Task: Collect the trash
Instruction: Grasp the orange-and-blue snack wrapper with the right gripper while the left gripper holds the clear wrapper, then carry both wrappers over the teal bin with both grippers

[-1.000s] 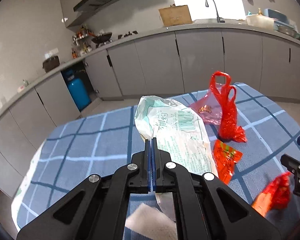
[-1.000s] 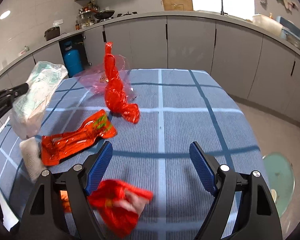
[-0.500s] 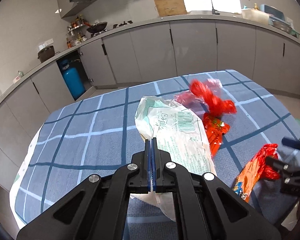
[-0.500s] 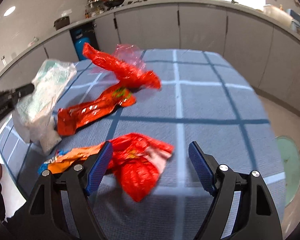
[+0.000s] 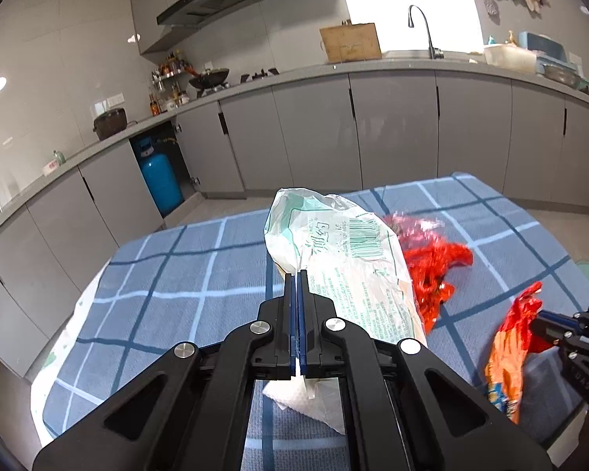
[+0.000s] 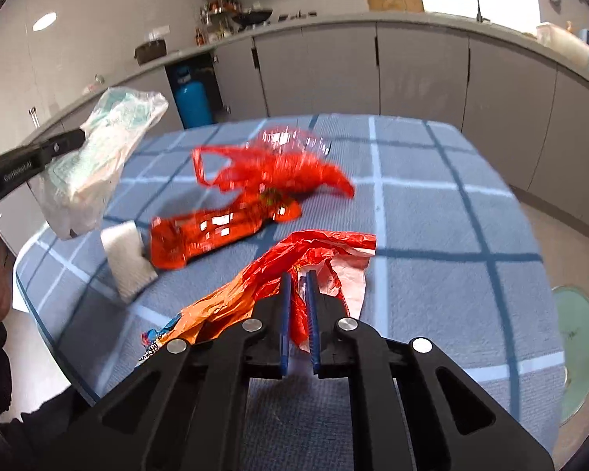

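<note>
Left gripper (image 5: 296, 274) clenched on a white-green wrapper (image 5: 345, 259) above the worktop (image 5: 169, 274); right gripper (image 6: 296, 278), fingers just closed, grasping an orange-red wrapper (image 6: 294, 259); red bag (image 6: 278, 168) lies beyond

Glossy, crinkled plastic wrappers (image 6: 220, 235) and a thin red film bag (image 6: 286, 168) lie on a matt, ribbed woven tablecloth (image 6: 432, 216).
</note>
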